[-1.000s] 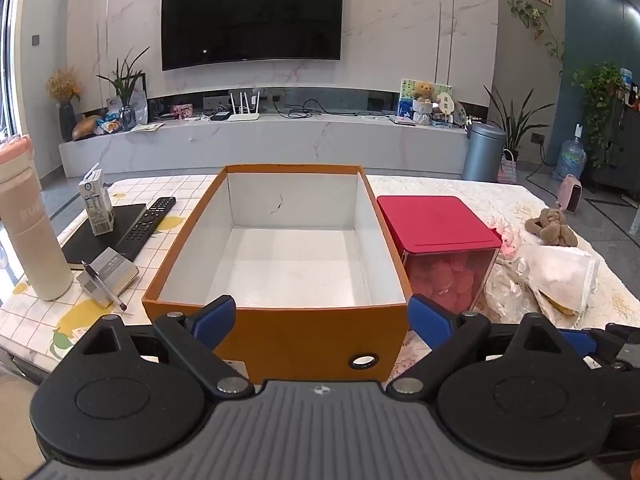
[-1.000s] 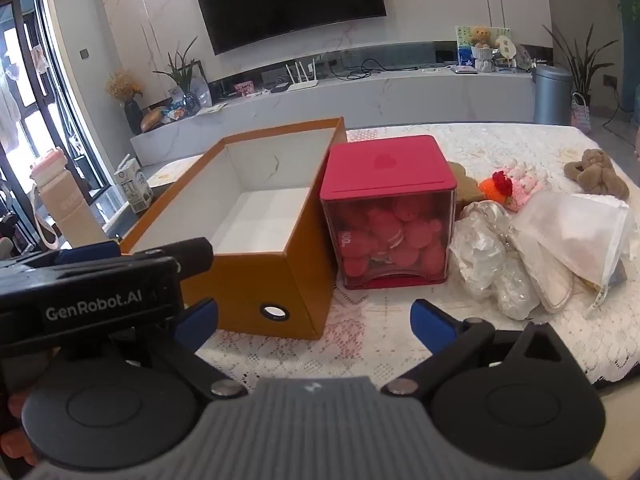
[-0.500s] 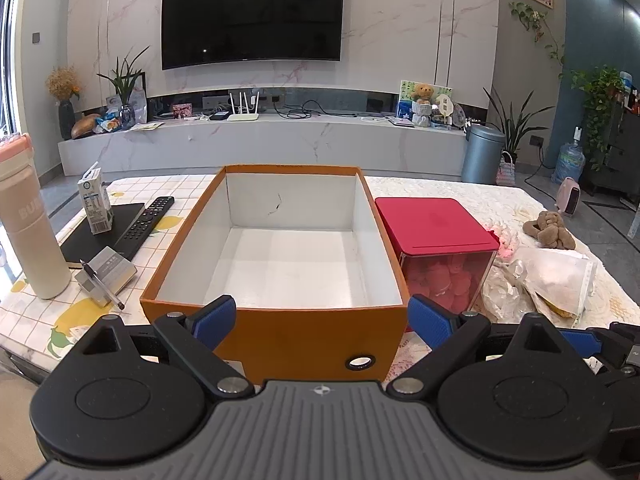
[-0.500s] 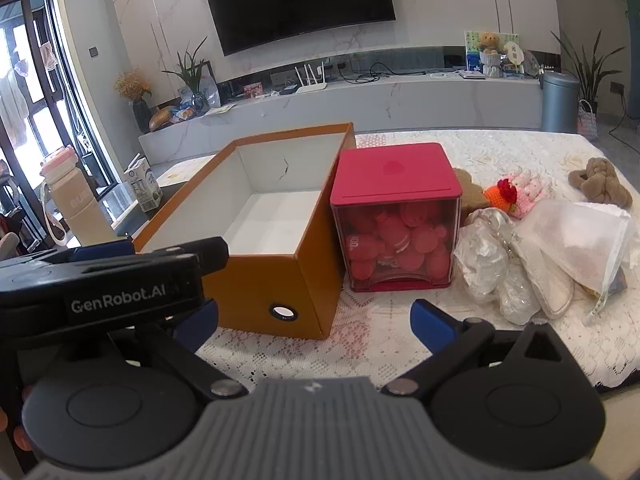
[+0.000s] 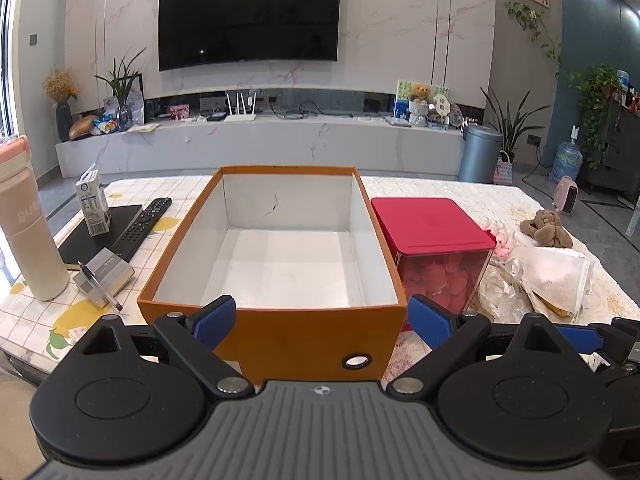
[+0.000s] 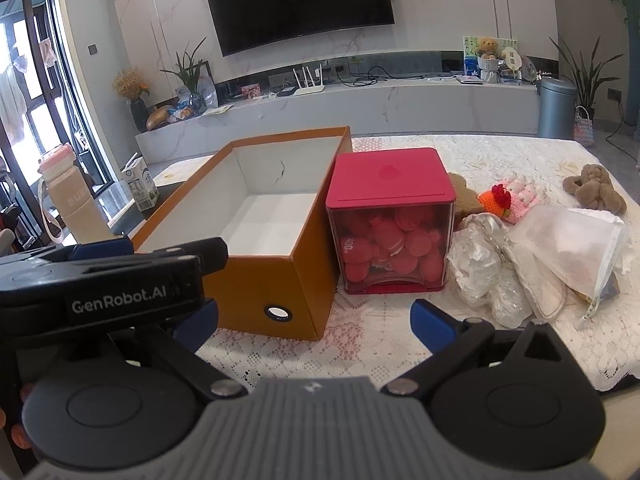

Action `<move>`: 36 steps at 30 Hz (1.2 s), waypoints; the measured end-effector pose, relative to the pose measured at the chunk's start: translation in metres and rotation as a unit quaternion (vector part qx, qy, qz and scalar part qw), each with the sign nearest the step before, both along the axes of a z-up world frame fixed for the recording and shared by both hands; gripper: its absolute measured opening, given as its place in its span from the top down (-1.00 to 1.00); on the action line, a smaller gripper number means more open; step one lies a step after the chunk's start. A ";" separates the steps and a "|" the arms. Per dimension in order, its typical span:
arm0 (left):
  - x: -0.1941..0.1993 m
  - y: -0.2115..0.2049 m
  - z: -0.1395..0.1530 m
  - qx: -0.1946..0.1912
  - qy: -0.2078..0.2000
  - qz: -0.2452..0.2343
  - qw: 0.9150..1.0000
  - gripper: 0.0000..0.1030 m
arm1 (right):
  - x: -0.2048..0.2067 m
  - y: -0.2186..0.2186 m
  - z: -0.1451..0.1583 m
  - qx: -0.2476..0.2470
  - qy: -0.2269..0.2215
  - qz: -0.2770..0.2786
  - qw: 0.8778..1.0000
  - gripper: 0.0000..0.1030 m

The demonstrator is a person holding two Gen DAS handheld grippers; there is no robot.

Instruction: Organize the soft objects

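Note:
An empty orange box (image 5: 276,332) (image 6: 256,280) with a white inside stands on the table. To its right is a red-lidded clear container (image 5: 432,232) (image 6: 390,184) of red round pieces. Soft things lie further right: a brown knotted plush (image 5: 547,230) (image 6: 594,188), a pink and orange knitted toy (image 6: 510,198), a white mesh bag (image 5: 556,276) (image 6: 568,248) and crumpled clear plastic (image 6: 478,256). My left gripper (image 5: 322,318) hangs open in front of the box's near wall. My right gripper (image 6: 314,320) is open over the lace cloth, holding nothing.
At the left stand a pale tumbler (image 5: 24,224), a milk carton (image 5: 93,206), a remote (image 5: 140,226) on a black pad and a small box with a pen (image 5: 102,280). The table's front edge lies just below both grippers.
Both grippers have drawn back and up a little from the table, so the box and container look slightly further away. Nothing on the table has moved.

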State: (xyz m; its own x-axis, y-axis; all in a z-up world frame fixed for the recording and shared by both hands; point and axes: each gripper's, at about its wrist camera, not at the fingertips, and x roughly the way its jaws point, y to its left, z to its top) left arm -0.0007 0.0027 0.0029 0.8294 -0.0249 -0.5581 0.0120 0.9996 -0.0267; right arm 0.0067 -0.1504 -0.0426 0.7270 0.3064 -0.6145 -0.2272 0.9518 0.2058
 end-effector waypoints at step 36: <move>0.001 -0.008 -0.006 0.029 0.010 -0.002 1.000 -1.00 | 0.003 0.005 -0.008 -0.008 0.018 0.011 1.000 -0.95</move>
